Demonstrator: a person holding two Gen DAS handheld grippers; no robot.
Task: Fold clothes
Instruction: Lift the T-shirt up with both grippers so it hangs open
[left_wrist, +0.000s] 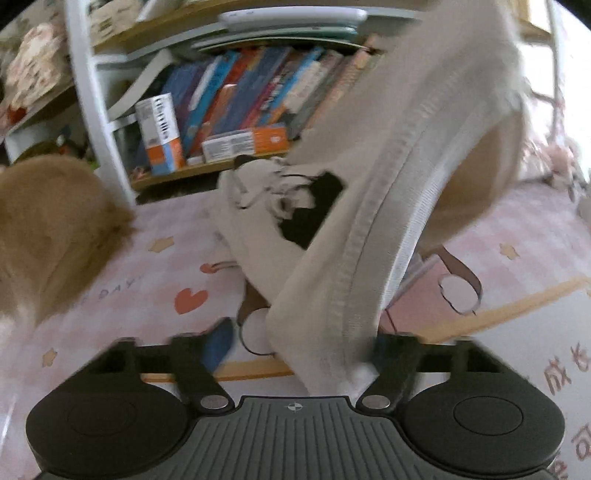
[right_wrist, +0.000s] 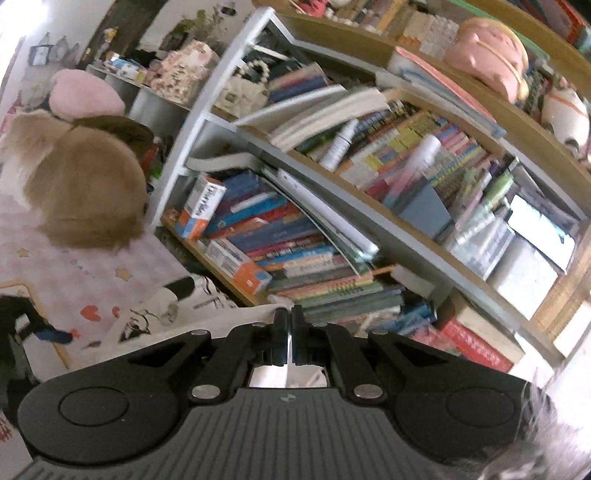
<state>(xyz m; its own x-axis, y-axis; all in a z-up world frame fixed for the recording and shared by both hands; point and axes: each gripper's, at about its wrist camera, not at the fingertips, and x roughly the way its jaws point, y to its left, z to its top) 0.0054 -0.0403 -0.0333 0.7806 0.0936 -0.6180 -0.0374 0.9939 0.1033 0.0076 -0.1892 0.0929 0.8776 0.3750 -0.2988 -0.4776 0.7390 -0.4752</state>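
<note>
Left gripper (left_wrist: 295, 354): your jaws stand wide apart; the shirt (left_wrist: 369, 221) drapes between them, its hem at the right finger (left_wrist: 397, 363). You cannot tell if it is pinched.
Right gripper (right_wrist: 289, 321): your jaws are clenched on the shirt's edge (right_wrist: 255, 310).
Shirt: cream, black print, lifted above the pink bedsheet (left_wrist: 129, 295).
Backdrop: bookshelf (right_wrist: 369, 221).

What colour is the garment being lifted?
Cream garment with a black-and-white print, best in the left wrist view.
</note>
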